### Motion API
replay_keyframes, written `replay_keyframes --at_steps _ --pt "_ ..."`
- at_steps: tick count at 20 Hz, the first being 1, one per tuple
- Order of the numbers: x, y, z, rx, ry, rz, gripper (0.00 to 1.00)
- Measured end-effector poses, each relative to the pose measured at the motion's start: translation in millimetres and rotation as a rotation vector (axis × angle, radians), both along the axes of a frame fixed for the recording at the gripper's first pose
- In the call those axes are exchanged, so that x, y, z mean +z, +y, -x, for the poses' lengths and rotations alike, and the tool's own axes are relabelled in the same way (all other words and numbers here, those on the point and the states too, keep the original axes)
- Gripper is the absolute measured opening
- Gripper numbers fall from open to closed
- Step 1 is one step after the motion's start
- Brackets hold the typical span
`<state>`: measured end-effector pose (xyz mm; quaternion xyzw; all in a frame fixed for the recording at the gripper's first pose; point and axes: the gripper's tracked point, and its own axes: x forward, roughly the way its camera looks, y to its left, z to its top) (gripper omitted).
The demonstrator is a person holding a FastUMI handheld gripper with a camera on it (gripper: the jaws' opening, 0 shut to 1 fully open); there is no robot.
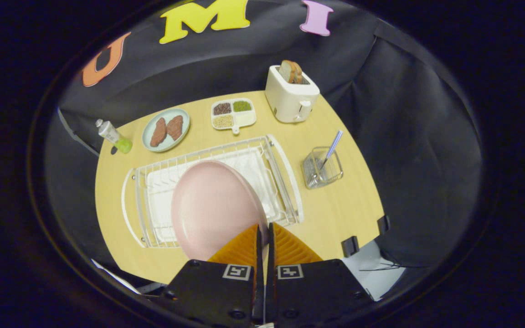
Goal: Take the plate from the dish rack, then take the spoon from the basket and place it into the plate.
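My gripper is shut on the rim of a pink plate, with both fingers pressing its near edge. The plate hangs lifted above the white wire dish rack, tilted and hiding much of the rack's middle. To the right of the rack stands a small wire basket on the wooden table. A spoon with a pale blue handle leans upright in that basket, well beyond and to the right of the fingers.
Behind the rack lie a pale green plate with two brown food pieces, a divided tray of grains and a white toaster with bread. A small bottle lies at the far left. Two black clamps grip the table's near right edge.
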<state>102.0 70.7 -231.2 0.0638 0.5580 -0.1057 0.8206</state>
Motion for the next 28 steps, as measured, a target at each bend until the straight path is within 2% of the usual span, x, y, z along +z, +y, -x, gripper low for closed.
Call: replay_keyframes --at_steps 4,6,14,20,25,28 --pt "-36.0 -24.9 33.8 0.027 -0.005 -0.129 0.08" --pt "-58.0 -40.9 46.7 0.035 -0.005 -0.136 0.08" --pt "-125.9 -78.2 76.8 0.162 -0.004 -0.152 0.07" --pt "-186.1 -82.8 90.7 0.142 0.033 -0.204 0.07" --pt "-200.2 -87.1 86.3 0.085 0.055 -0.242 0.07" --pt "-196.0 -89.8 82.0 0.107 0.061 -0.247 0.08"
